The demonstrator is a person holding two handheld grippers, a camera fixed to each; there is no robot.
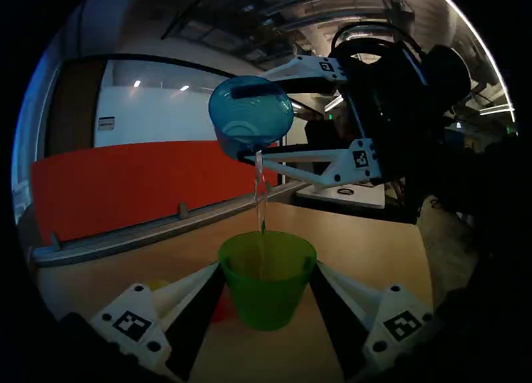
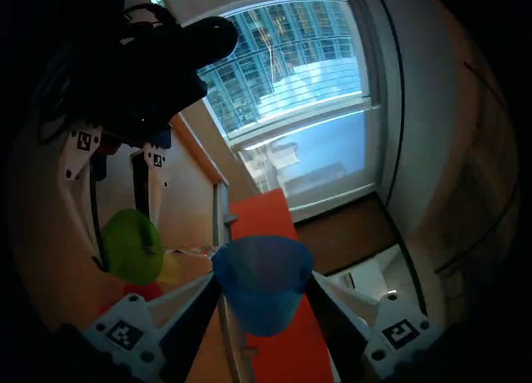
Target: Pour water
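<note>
One translucent blue cup (image 1: 251, 117) over green cup (image 1: 267, 286)

No legible text; wall notice (image 1: 105, 124) too small (blurred white rectangle).

Office, likely open-plan: wooden worktop (image 1: 359, 243), orange partition (image 1: 133, 183), exposed ceiling pipes (image 1: 319, 10), strip lights (image 1: 480, 47), large window (image 2: 312, 143) facing a glass tower (image 2: 292, 50).

Close, opposed views along the jaws, sharing green cup (image 1: 267, 286)
</note>
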